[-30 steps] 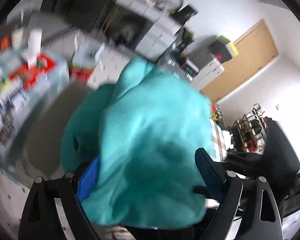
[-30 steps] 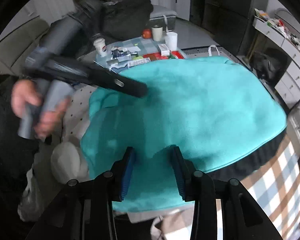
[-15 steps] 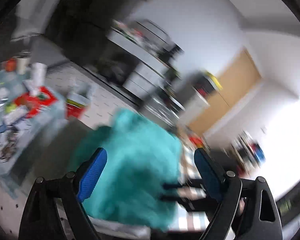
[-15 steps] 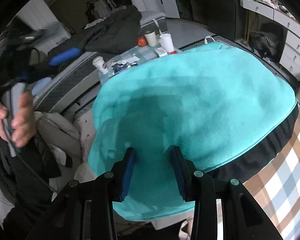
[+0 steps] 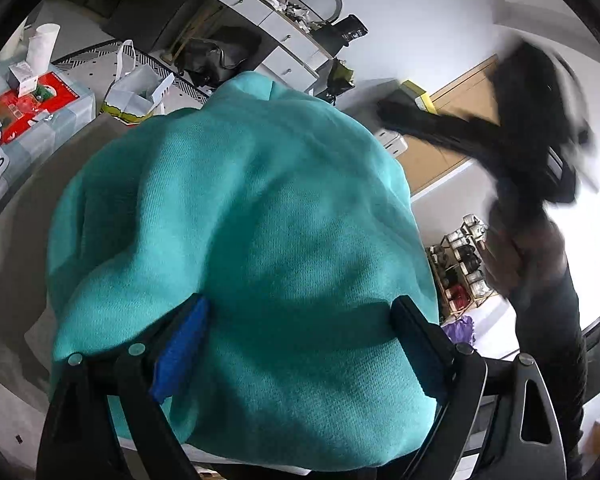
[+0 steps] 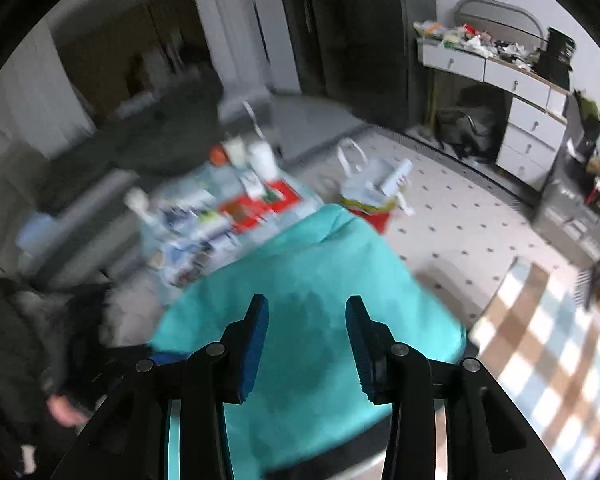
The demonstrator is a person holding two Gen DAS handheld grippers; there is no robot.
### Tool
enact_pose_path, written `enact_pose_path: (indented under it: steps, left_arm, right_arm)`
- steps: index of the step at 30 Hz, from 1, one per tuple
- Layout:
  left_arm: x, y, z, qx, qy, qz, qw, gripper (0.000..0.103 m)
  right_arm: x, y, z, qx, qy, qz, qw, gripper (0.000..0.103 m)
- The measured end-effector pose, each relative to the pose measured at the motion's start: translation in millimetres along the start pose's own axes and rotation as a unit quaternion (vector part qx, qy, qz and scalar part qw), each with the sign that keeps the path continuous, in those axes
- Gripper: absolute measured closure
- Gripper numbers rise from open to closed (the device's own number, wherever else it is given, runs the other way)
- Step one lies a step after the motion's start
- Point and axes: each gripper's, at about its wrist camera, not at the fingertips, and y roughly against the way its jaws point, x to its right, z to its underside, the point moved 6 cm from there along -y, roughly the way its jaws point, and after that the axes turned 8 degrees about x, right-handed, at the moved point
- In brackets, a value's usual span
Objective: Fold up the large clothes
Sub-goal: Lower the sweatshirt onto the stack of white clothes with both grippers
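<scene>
only left wrist view shows right gripper [image 5: 384, 110] above teal garment [image 5: 236, 240].

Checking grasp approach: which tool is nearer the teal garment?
Left. The left tool sits open right over the teal garment, fabric between its fingers. The right tool is raised off to the side, clear of it.

My left gripper [image 5: 300, 344] dipped back over teal garment [image 5: 240, 240], fabric filling view again. My right gripper [image 6: 306, 344] swung away; garment shrinks, checked cloth [image 6: 540, 340] and floor appear.
</scene>
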Motion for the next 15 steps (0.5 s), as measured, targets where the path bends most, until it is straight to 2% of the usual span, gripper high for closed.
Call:
enact_pose_path:
  steps: [2,3,5,7,11,13,15]
  left_arm:
    - [0.8,2.7,-0.3,0.000,-0.004,0.007,1.0000,0.015]
    - [0.0,1.5,-0.1,0.000,-0.002,0.009,1.0000,0.015]
    - [-0.9,0.1,-0.8,0.001,-0.002,0.022,0.9997,0.015]
    - [-0.7,-3.5,-2.0,0.004,-0.007,0.023,0.9997,0.015]
    - [-1.8,-3.4,-6.1,0.003,0.002,0.031,0.9995,0.015]
    - [-2.6,-1.8,-4.9,-0.003,0.007,0.038,0.9993,0.015]
    - [-1.6,-1.2,-3.6,-0.006,0.000,0.037,0.9993,0.015]
  right_arm:
    - [-12.4,-34.9,-10.8,-0.037,0.046,0.029,0.998,0.068]
    - [-17.7,-59.5,-8.2,-0.080,0.057,0.031,0.995,0.068]
    - [-15.5,-94.2,10.5,-0.141,0.068,0.053,0.986,0.068]
    - [-18.1,-122.1,21.9,-0.174,0.092,0.093,0.976,0.068]
    - [-17.3,-131.6,25.4,-0.191,0.109,0.115,0.969,0.068]
    - [-17.7,-124.7,22.3,-0.191,0.111,0.108,0.969,0.068]
    - [-15.8,-100.7,12.9,-0.171,0.103,0.078,0.977,0.068]
